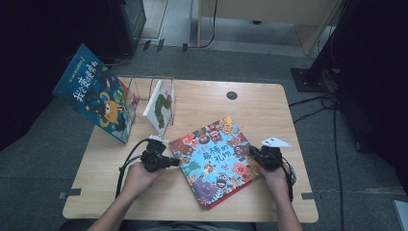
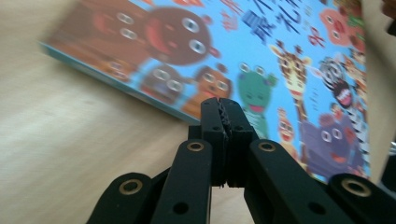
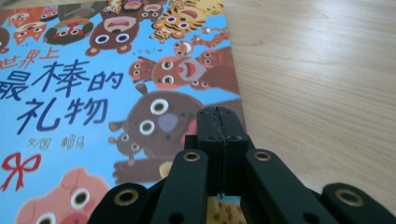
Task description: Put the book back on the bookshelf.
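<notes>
— On the wooden table (image 1: 269, 103), near the front edge, what lies flat?

— A picture book with a blue cover (image 1: 215, 160). It is full of funny animals: bears, a frog, a giraffe, a zebra. It lies turned a bit, with one corner pointing at the person.

— Who is by the book?

— Two black grippers, one on each side. The left gripper (image 2: 223, 106) is at the book's left edge. Its jaws are pressed tight together with nothing between them. Its tip is right at the edge of the cover, but I cannot tell if it touches.

— And the other one?

— The right gripper (image 3: 219, 114) is at the book's right edge. Its jaws are squeezed together too, and they grip nothing. The tip sits over the corner of the cover, by a big brown bear.

— What else is on the table?

— A clear book stand (image 1: 153, 84) at the back left. A white book with green on it (image 1: 160, 110) leans in it. Another blue book (image 1: 94, 94) leans on the stand's left side and sticks out past the table. A small dark round spot (image 1: 232, 95) is near the back edge.
</notes>
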### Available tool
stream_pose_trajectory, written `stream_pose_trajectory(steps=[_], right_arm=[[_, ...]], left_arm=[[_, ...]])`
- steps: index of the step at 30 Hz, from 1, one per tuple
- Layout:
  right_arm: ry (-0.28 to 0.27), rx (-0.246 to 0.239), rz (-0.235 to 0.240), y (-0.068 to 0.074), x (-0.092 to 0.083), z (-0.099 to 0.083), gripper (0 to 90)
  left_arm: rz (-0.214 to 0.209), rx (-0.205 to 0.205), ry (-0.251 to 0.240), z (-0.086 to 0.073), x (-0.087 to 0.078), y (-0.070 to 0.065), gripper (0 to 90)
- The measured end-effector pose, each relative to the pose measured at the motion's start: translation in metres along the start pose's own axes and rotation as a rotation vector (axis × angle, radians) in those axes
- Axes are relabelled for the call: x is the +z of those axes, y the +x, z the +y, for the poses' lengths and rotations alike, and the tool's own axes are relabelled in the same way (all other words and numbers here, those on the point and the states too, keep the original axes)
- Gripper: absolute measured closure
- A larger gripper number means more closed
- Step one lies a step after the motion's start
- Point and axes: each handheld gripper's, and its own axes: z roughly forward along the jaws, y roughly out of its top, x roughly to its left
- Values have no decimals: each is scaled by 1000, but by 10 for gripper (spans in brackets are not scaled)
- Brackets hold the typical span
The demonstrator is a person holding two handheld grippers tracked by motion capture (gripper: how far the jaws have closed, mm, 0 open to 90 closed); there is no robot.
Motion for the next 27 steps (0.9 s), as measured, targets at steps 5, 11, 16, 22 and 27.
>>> stream_pose_trajectory(steps=[5,11,16,22,27], right_arm=[[10,4,-14,-1,-12,-11,889],[12,15,-28,-2,-28,-24,891],[8,22,-34,2,-39,-35,892],[5,31,-49,6,-55,-49,892],[57,21,-69,5,-61,-58,897]], left_arm=[[23,-18,-25,8,-11,15,893],[13,-45,-48,16,-20,31,885],[29,-37,-42,22,-21,38,884],[41,-29,-33,26,-17,42,880],[35,-33,-40,28,-16,46,873]])
